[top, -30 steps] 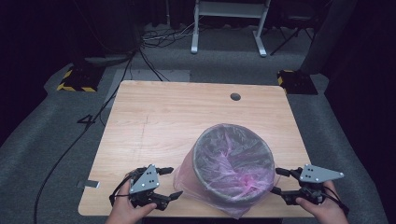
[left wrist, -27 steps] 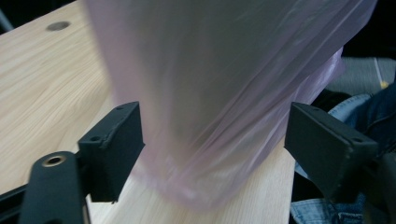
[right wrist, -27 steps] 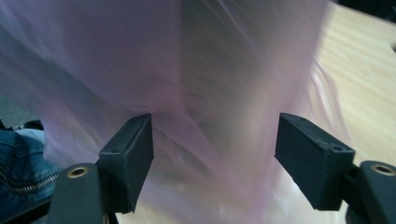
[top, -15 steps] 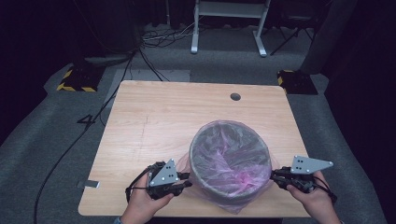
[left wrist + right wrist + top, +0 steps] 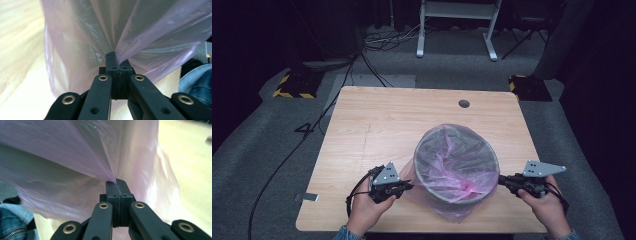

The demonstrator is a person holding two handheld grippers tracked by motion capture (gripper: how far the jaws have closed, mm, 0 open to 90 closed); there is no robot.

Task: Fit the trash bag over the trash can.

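From my remote station I count: one wooden table with one round cable hole; one grey bin; one pink bin liner; two handheld grippers, namely the left gripper and the right gripper; two hands, left hand and right hand; two black-and-yellow striped floor blocks; one white frame stand.

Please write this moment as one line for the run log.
left gripper: shut on pink bag | right gripper: shut on pink bag | bag lines bin | on table
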